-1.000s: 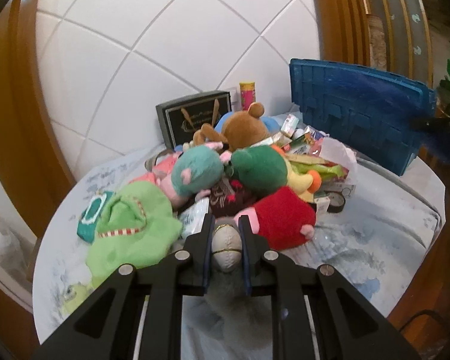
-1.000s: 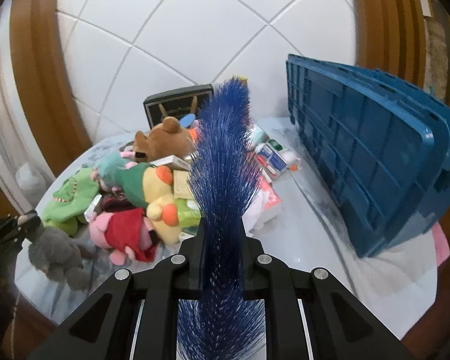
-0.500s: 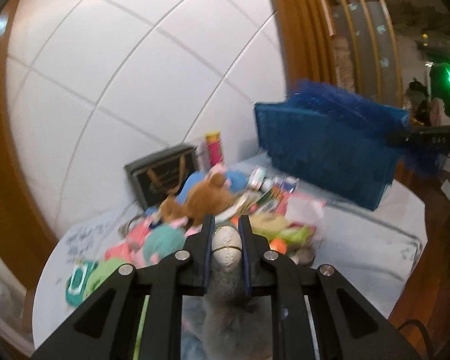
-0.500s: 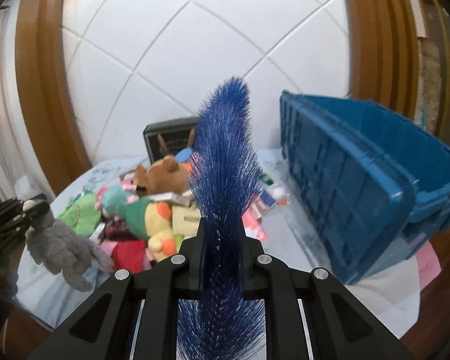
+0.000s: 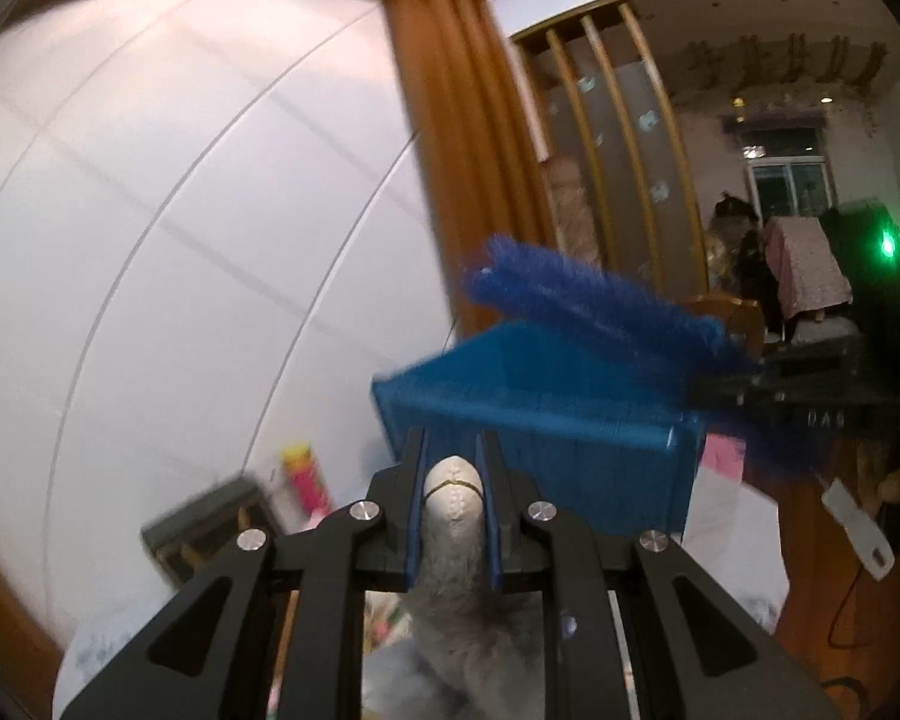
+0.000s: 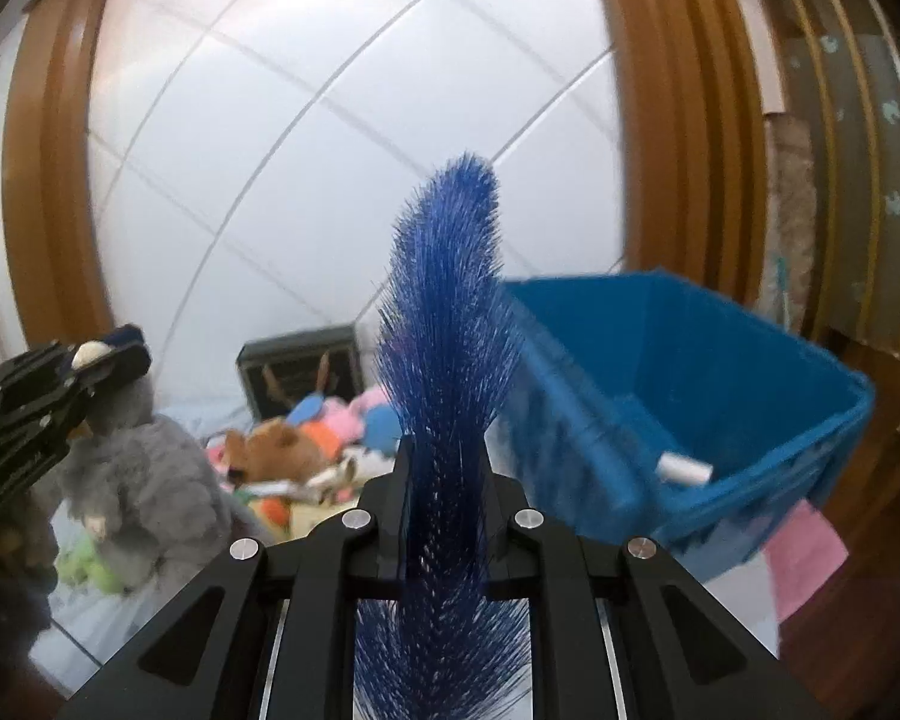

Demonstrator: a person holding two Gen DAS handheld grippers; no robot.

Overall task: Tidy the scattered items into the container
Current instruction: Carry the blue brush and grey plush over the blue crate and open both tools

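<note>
Above the table's right edge, our right gripper (image 6: 444, 504) clamps the blue brush (image 6: 450, 324), bristles upright; blue container (image 6: 750, 420) just right; left gripper (image 5: 453, 516) pinches grey plush (image 6: 144, 480).

The right gripper (image 6: 444, 498) clamps a blue bristly brush (image 6: 447, 324) at frame centre. The blue bin (image 6: 690, 408) sits right, a white tube (image 6: 684, 469) inside. At left, the left gripper (image 6: 99, 360) holds a grey plush (image 6: 144, 474).
</note>
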